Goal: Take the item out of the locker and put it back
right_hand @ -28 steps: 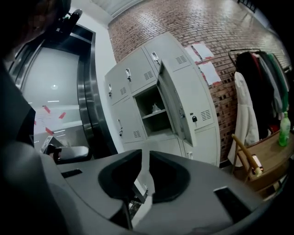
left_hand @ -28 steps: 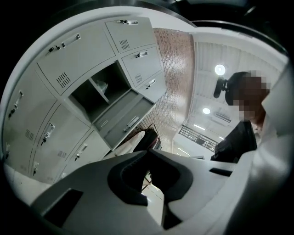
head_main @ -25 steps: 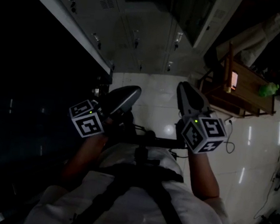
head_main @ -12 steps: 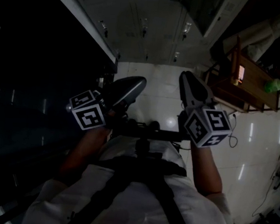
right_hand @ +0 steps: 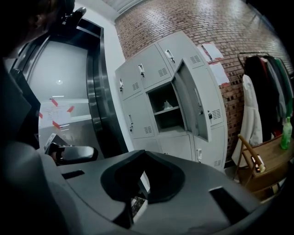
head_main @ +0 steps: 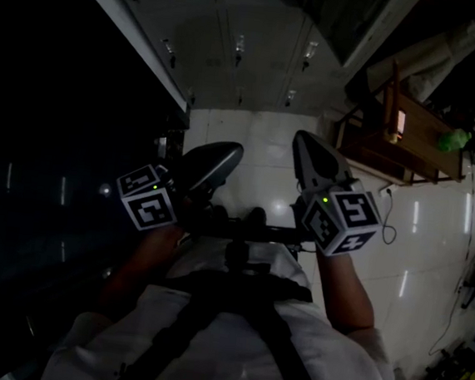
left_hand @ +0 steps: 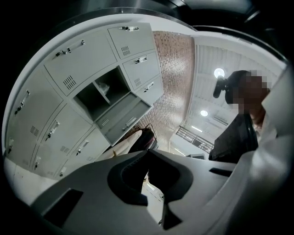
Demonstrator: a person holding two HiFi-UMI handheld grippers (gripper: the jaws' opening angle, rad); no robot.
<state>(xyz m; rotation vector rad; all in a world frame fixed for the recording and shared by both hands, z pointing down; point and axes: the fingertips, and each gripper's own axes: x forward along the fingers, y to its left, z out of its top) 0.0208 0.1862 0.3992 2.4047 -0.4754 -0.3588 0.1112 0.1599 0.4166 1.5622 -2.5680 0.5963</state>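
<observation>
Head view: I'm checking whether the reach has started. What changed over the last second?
The right gripper's jaws have just been closing and now meet on nothing. Nothing was picked up. Both grippers stay held out before the person, short of the open locker; the left gripper stays shut and empty.

The locker (right_hand: pixel 169 122) is one grey metal compartment in the middle row of a bank of lockers (right_hand: pixel 138 98), all alike, with small handles and vent slots. Its door (right_hand: pixel 188 104) stands swung wide open on the right-hand side, baring a dark inside divided by a thin shelf (right_hand: pixel 164 111). The item (right_hand: pixel 168 104), small and pale, sits on that shelf in the upper half; its shape is too small to tell
</observation>
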